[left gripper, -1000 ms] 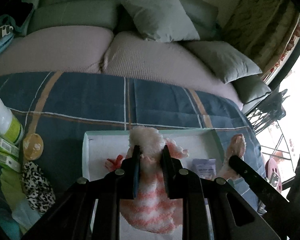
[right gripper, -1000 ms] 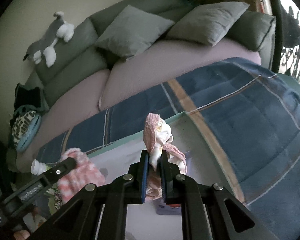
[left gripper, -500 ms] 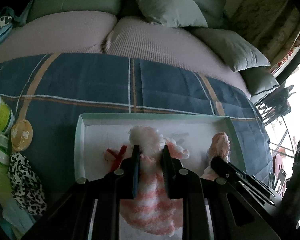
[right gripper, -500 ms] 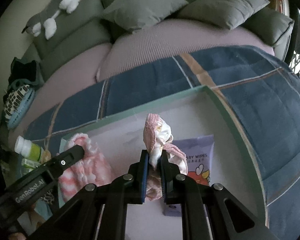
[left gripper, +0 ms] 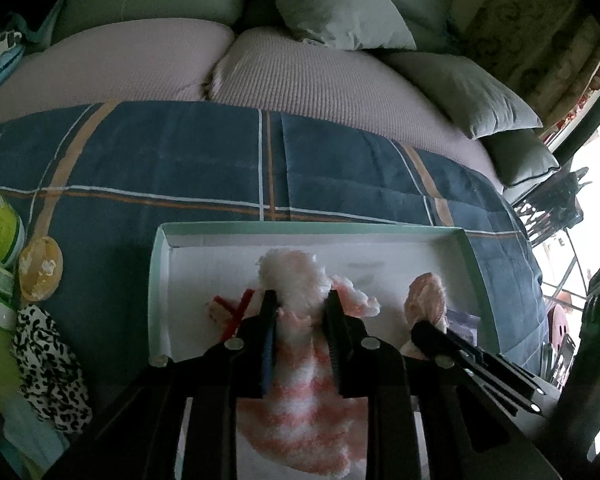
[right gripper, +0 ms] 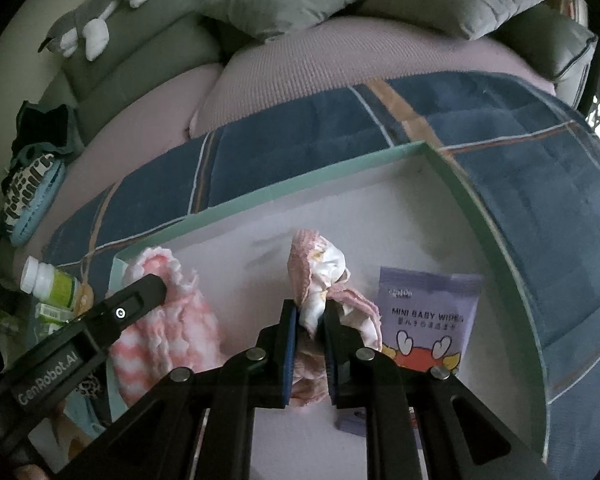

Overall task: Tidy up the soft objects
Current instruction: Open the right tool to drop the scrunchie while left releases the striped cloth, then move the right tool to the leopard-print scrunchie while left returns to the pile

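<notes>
A white tray with a mint-green rim (left gripper: 161,280) lies on a blue plaid blanket (left gripper: 180,168). My left gripper (left gripper: 300,300) points down into it. A fluffy pink-and-white striped cloth (left gripper: 300,392) fills the gap between its pads and rests on the tray floor; the jaws are opening. To the right, my right gripper (right gripper: 310,308) pinches a crumpled pink and white cloth (right gripper: 316,264) low over the tray. Its jaws are starting to open, with the pads still on the fabric. The striped cloth (right gripper: 168,340) also shows at the left of the right wrist view.
A purple pack of baby wipes (right gripper: 428,312) lies in the tray beside the right gripper, and a small red-and-white item (left gripper: 232,312) lies at the tray's left. Left of the tray are a green-labelled bottle (left gripper: 0,228), an orange disc (left gripper: 40,272) and a leopard-print cloth (left gripper: 48,364). A sofa with grey cushions (left gripper: 340,8) is behind.
Both grippers have sunk towards the tray with their cloths, and the right one has swung in over it. The left jaws stand slightly wider.
</notes>
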Available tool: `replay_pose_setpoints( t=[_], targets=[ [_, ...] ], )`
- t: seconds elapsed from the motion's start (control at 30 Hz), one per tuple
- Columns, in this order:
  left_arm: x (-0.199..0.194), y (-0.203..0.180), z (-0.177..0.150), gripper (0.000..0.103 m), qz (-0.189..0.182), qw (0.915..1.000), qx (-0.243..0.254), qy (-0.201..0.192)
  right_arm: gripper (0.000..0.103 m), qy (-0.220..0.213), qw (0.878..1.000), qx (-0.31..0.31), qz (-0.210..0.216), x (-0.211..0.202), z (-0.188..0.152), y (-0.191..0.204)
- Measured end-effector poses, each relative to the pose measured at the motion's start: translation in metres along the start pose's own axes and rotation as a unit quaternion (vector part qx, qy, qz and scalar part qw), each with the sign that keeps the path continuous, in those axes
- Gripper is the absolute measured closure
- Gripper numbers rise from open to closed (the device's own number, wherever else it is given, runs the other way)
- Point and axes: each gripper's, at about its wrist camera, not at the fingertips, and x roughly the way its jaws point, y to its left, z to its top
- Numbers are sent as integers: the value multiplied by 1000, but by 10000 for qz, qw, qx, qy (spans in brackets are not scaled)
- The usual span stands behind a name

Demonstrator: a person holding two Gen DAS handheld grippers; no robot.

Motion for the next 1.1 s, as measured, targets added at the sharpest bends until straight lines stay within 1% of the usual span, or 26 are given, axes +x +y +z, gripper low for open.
replay_pose_setpoints(
  t=[0.1, 0.17, 0.27, 0.43, 0.47, 0.5, 0.57, 0.63, 0.67, 0.73, 0.77, 0.83, 0.87, 0.93, 1.03, 1.1],
  targets=[
    [-4, -2, 1, 71, 14, 10000, 9, -10, 85, -56, 10000, -8, -7, -6, 1, 1],
    [-10, -3, 2, 65, 39, 9999, 26, -92, 85, -79, 10000, -32, -32, -8, 1, 1],
    [-18, -4, 4, 60, 31, 9998, 54, -206, 82, -152, 9998, -77, -50, -14, 4, 3],
    [-31, -2, 6, 58, 70, 9993, 30, -365, 79, -329, 9994, -85, -76, -27, 6, 4],
    [-33, -1, 7, 56, 84, 9992, 26, -384, 77, -350, 9993, -84, -84, -28, 6, 4],
    [-36, 1, 8, 55, 116, 9991, 16, -414, 72, -357, 9993, -83, -93, -29, 7, 5],
    [-41, 7, 10, 46, 253, 9986, -42, -469, 65, -344, 9993, -98, -115, -29, 7, 5],
    [-44, 15, 11, 42, 419, 9979, -102, -492, 64, -320, 9993, -161, -116, -27, 7, 9],
    [-45, 17, 11, 41, 480, 9975, -119, -495, 63, -312, 9992, -206, -115, -26, 8, 12],
    [-47, 27, 12, 40, 708, 9961, -166, -499, 54, -316, 9990, -297, -131, -26, 7, 18],
    [-48, 32, 13, 40, 803, 9953, -196, -499, 47, -324, 9988, -339, -132, -26, 6, 20],
    [-50, 40, 12, 38, 949, 9938, -276, -508, 46, -343, 9985, -398, -148, -26, 6, 26],
    [-52, 45, 12, 30, 1021, 9929, -329, -508, 45, -340, 9985, -409, -155, -27, 5, 28],
    [-55, 54, 11, 21, 1123, 9917, -382, -503, 41, -312, 9984, -443, -139, -25, 2, 35],
    [-62, 67, 8, 20, 1342, 9887, -422, -514, 38, -252, 9983, -520, -79, -23, 0, 47],
    [-66, 73, 6, 17, 1486, 9865, -447, -519, 35, -227, 9979, -607, -34, -22, -2, 56]
  ],
)
